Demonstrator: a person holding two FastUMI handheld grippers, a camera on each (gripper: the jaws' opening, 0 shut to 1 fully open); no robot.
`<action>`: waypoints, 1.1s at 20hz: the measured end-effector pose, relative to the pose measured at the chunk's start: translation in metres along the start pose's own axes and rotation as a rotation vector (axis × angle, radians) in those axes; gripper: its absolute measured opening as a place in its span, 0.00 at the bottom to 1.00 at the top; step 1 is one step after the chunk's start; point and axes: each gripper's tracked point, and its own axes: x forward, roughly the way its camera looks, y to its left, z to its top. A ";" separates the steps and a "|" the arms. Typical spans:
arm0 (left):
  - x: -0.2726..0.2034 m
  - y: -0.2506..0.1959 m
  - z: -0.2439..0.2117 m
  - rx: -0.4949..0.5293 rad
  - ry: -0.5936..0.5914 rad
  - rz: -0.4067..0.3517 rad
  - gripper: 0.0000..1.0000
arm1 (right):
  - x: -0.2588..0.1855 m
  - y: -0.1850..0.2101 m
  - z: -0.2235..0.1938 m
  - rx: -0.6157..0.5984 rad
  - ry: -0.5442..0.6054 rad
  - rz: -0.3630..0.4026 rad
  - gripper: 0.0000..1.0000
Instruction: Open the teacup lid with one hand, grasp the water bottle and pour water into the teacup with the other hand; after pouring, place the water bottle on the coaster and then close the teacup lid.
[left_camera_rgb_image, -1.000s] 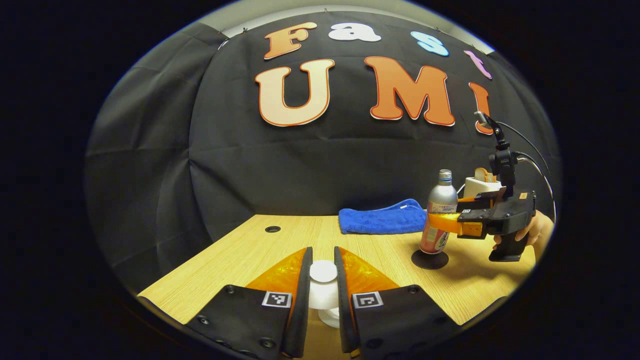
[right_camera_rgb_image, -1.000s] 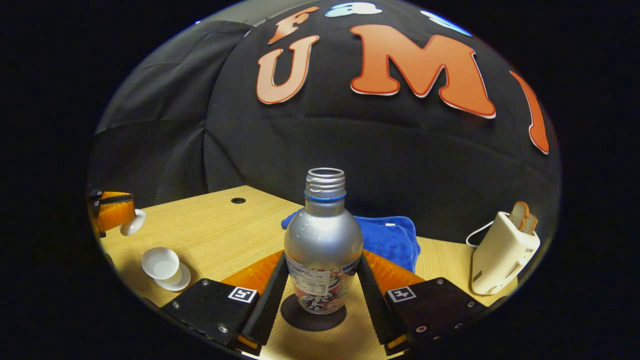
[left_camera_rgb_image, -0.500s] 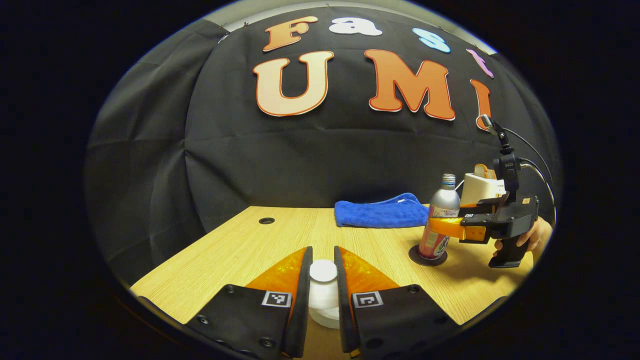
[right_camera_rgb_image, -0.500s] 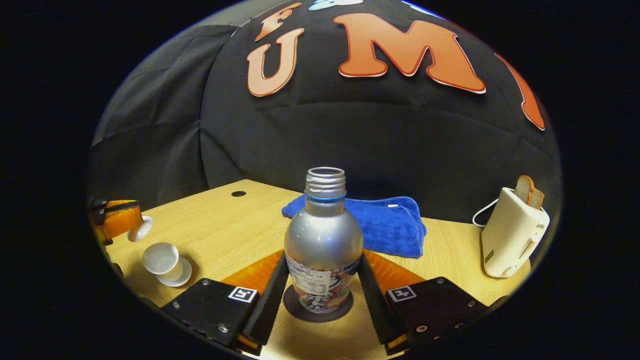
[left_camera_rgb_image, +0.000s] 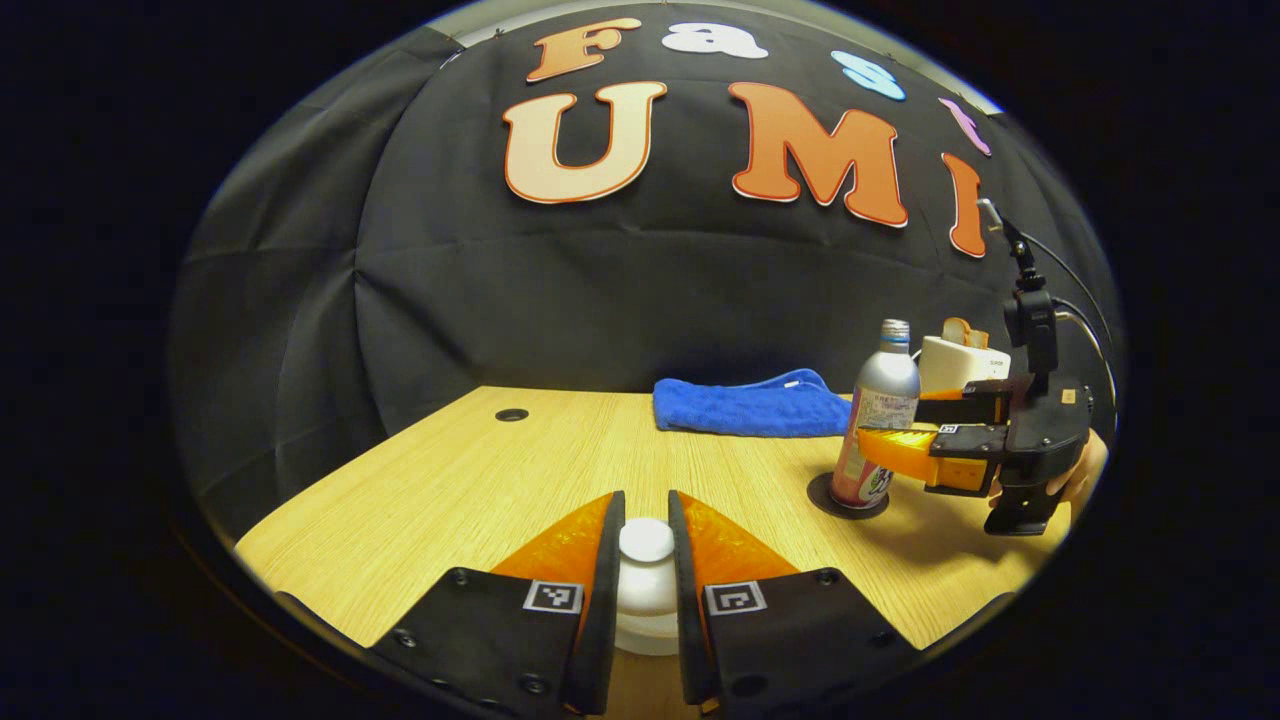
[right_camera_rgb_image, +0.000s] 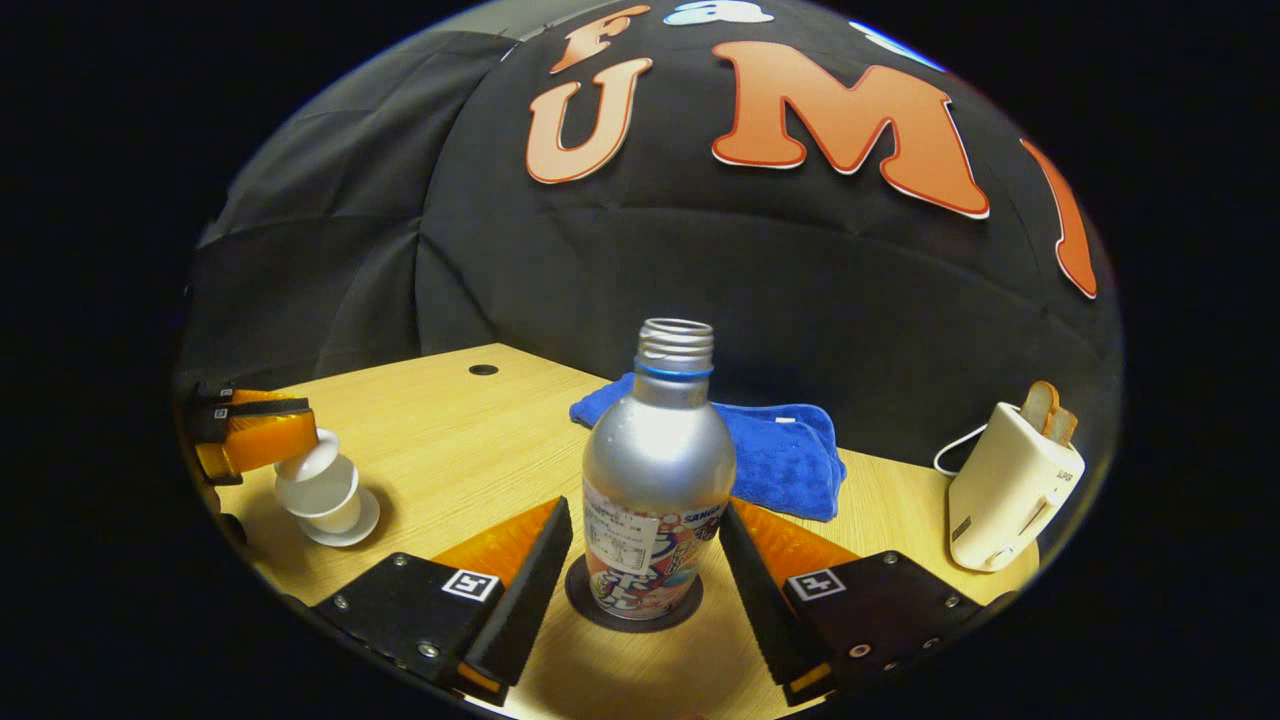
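A silver water bottle (right_camera_rgb_image: 655, 480) with no cap stands upright on a dark round coaster (right_camera_rgb_image: 585, 605). My right gripper (right_camera_rgb_image: 642, 512) is open, one finger on each side of the bottle with a gap to it. In the left gripper view the bottle (left_camera_rgb_image: 880, 420) and coaster (left_camera_rgb_image: 822, 497) stand at the right, the right gripper (left_camera_rgb_image: 890, 450) around them. My left gripper (left_camera_rgb_image: 645, 510) is shut on the knob of the white lid (left_camera_rgb_image: 646, 540), which sits at the mouth of the white teacup (left_camera_rgb_image: 645, 630). The right gripper view has the lid (right_camera_rgb_image: 312, 462), teacup (right_camera_rgb_image: 322, 497), saucer (right_camera_rgb_image: 345, 527) and left gripper (right_camera_rgb_image: 290, 440) at far left.
A folded blue cloth (right_camera_rgb_image: 775, 450) lies behind the bottle by the wall. A cream toaster (right_camera_rgb_image: 1005, 490) holding bread stands at the right, its cord behind it. The wooden table (left_camera_rgb_image: 480, 470) has a small round hole (left_camera_rgb_image: 511, 414). A hand (left_camera_rgb_image: 1085, 465) holds the right gripper.
The right gripper's fingers have spread off the bottle, which now stands on the coaster. The left gripper has brought the lid down from beside the teacup onto its mouth.
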 end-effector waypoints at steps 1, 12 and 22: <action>0.002 -0.003 -0.001 -0.001 0.004 -0.003 0.34 | -0.002 0.001 0.001 -0.001 -0.004 0.004 0.94; 0.003 -0.013 -0.016 0.016 0.013 0.002 0.30 | -0.024 -0.007 -0.014 -0.035 0.014 -0.019 0.99; -0.014 -0.021 0.036 0.036 -0.123 0.029 0.86 | -0.074 -0.028 0.009 0.006 -0.070 -0.076 1.00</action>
